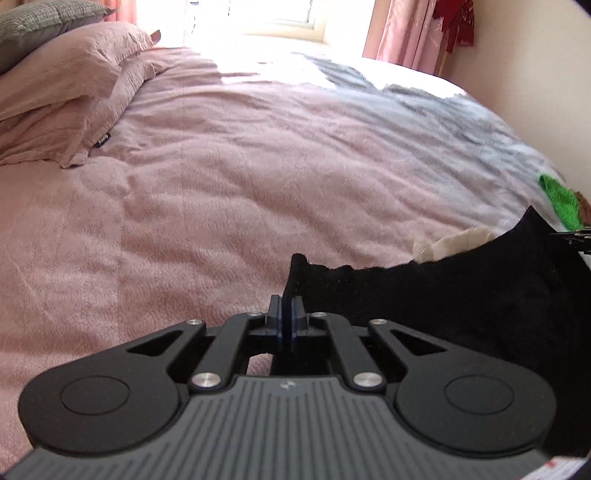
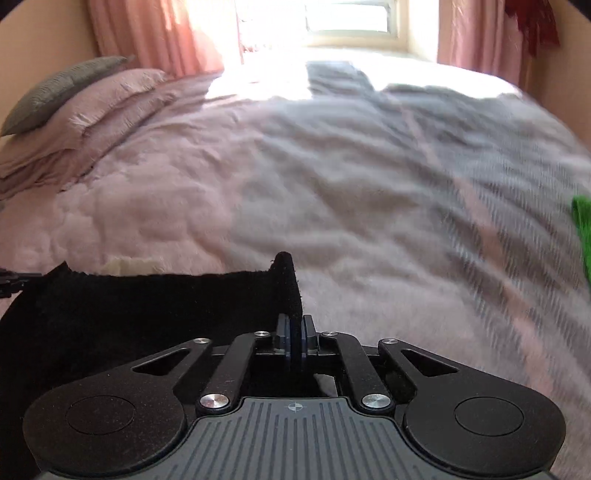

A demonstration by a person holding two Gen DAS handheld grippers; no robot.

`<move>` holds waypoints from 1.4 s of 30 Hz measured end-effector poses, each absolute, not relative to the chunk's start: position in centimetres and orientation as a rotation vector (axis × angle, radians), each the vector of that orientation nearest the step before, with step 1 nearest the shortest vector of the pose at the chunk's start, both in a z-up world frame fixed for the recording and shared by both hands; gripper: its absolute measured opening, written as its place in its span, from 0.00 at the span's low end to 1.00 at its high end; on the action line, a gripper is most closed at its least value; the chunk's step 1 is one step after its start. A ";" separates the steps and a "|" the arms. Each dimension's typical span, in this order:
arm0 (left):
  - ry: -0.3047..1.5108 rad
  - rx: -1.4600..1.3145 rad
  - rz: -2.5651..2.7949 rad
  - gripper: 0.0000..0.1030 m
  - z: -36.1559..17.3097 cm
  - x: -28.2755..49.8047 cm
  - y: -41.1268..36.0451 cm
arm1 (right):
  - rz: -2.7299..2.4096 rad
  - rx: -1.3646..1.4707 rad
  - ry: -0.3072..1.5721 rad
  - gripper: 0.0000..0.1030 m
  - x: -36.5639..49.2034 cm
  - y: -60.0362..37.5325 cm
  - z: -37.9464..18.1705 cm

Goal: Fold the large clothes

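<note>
Far to the left, pink pillows point(image 1: 70, 92) with a grey cushion point(image 1: 40, 22) behind them are lying at the head of the bed point(image 1: 221, 177), whose pink cover is spreading flat and mostly bare across the middle.

Moving right, the left gripper point(image 1: 287, 314) is pinching one corner of the black garment point(image 1: 461, 306), its two pads pressed together with the cloth's edge standing up between them. From there the garment's top hem is running rightward in a shallow sag, held off the bed, with a small cream object point(image 1: 454, 242) showing just beyond it on the cover. In the right wrist view the right gripper point(image 2: 295, 328) is clamping the opposite corner in the same way, pads closed on a tuft of the black fabric.

Further right, a grey patterned blanket point(image 2: 424, 155) is covering that side of the bed, and a bright green cloth point(image 2: 585, 232) is lying at its far edge. The right view is blurred, so fine detail there cannot be told.

The step in hand appears to be carrying the garment by two corners to spread or fold it over the bed. The next move likely calls for keeping the hem taut between both grippers, lowering it evenly onto the bare pink area, and clearing the cream object.
</note>
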State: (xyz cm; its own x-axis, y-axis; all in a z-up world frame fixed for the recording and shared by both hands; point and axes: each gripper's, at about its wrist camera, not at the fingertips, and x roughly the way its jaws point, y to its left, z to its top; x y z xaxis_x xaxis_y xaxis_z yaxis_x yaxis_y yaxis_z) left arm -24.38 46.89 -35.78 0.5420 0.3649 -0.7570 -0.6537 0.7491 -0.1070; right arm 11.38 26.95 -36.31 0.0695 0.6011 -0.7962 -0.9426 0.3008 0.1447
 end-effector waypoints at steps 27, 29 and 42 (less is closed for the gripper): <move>0.439 -1.357 0.998 0.54 -35.3 -45.4 30.7 | 0.791 0.481 1.382 0.49 9.9 2.0 -36.2; 0.421 -1.359 1.016 0.11 -35.9 -45.3 31.0 | 0.796 0.513 1.374 0.05 10.2 2.0 -36.9; 0.643 -0.951 0.941 0.07 -35.7 -43.5 31.5 | 0.801 0.356 1.345 0.10 11.3 2.3 -37.2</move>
